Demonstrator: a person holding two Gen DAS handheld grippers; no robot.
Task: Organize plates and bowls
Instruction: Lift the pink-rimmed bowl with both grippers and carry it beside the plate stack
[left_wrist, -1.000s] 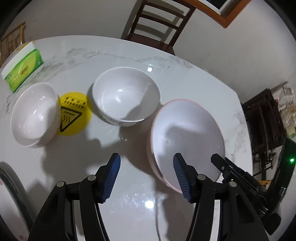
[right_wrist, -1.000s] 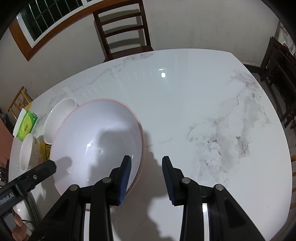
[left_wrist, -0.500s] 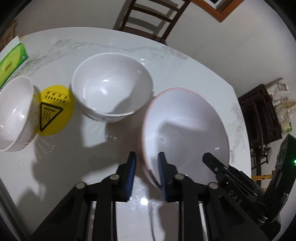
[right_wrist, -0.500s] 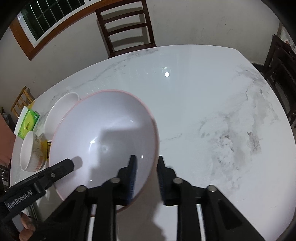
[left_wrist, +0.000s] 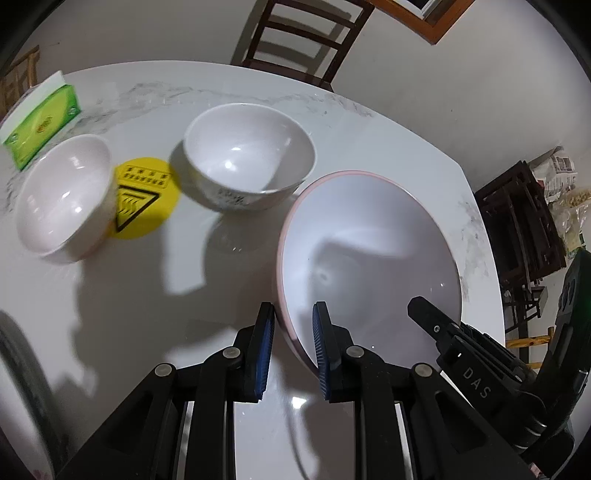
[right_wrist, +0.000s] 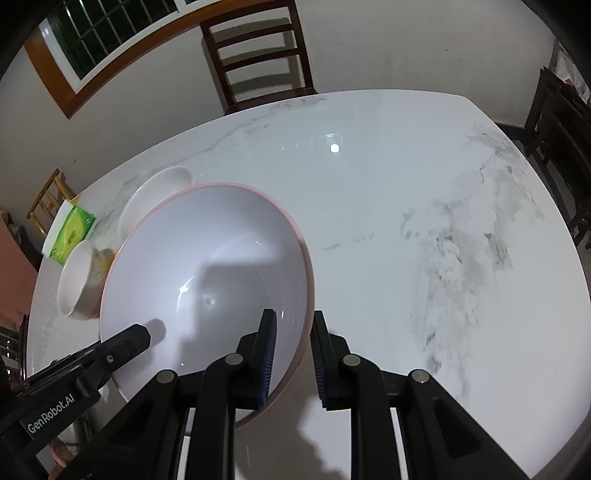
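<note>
A large white bowl with a pink rim (left_wrist: 369, 258) (right_wrist: 207, 266) sits between both grippers on the white marble table (left_wrist: 147, 295). My left gripper (left_wrist: 293, 306) is shut on its left rim, one pad inside and one outside. My right gripper (right_wrist: 293, 313) is shut on the opposite rim in the same way. Each gripper's finger shows in the other's view, the right one (left_wrist: 436, 325) and the left one (right_wrist: 122, 343). A medium white bowl (left_wrist: 247, 155) (right_wrist: 159, 188) stands behind the large one. A small white bowl (left_wrist: 62, 195) (right_wrist: 77, 280) stands further left.
A yellow round warning coaster (left_wrist: 142, 199) lies between the two smaller bowls. A green tissue pack (left_wrist: 40, 125) (right_wrist: 72, 230) lies at the table's far left. A dark wooden chair (right_wrist: 258, 55) stands behind the table. To the right is bare marble (right_wrist: 406, 184).
Both grippers went from open beside the large bowl's rim to shut on it. Both views then shifted a little across the table, with the bowl staying between the jaws.
</note>
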